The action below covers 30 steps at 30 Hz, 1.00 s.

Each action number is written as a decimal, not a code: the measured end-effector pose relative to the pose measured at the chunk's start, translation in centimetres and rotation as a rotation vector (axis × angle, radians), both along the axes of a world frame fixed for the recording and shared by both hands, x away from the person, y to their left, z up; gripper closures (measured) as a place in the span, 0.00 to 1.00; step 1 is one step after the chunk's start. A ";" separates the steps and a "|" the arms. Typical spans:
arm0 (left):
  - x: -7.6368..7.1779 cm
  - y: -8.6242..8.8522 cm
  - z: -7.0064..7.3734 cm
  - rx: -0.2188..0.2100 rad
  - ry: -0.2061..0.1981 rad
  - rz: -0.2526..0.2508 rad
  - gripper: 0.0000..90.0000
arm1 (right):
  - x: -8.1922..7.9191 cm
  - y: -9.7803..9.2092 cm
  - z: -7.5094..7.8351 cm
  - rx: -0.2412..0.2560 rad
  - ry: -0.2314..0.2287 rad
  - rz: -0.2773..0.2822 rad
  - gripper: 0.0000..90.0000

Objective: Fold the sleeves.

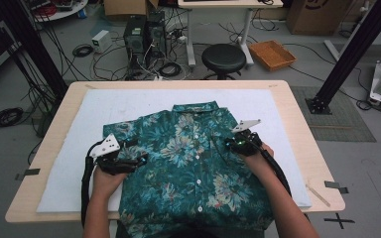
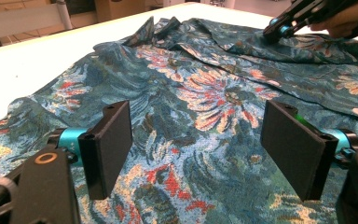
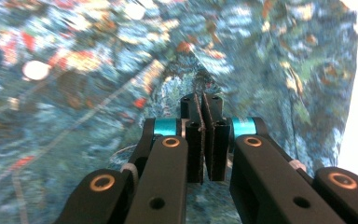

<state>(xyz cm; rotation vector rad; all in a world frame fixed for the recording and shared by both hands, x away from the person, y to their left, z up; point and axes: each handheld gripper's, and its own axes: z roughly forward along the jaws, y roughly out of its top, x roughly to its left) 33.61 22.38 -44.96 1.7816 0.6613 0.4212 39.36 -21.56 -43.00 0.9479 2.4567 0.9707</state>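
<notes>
A teal floral button-up shirt lies face up on a white mat, collar away from me, hem hanging over the near edge. My left gripper rests on the shirt's left sleeve area. In the left gripper view it stands wide open, with flat fabric between the jaws. My right gripper sits at the shirt's right shoulder side. Its jaws are pressed together on a pinched ridge of shirt cloth. The right gripper also appears far off in the left gripper view.
The mat covers a wooden table; a thin wooden stick lies near its right front corner. Beyond the far edge stand a black stool, computer towers, a wicker basket and cables. Black frame posts flank the table.
</notes>
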 end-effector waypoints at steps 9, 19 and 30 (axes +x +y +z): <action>0.0 0.0 0.0 0.002 0.001 0.002 0.28 | -1.5 1.5 1.1 0.034 -0.039 0.057 0.98; 0.0 0.0 0.0 -0.002 0.000 0.000 0.28 | -2.8 4.9 1.7 0.032 -0.062 0.143 0.99; 0.0 0.0 0.0 -0.003 0.001 0.000 0.28 | -3.6 5.5 2.0 0.048 -0.080 0.168 0.81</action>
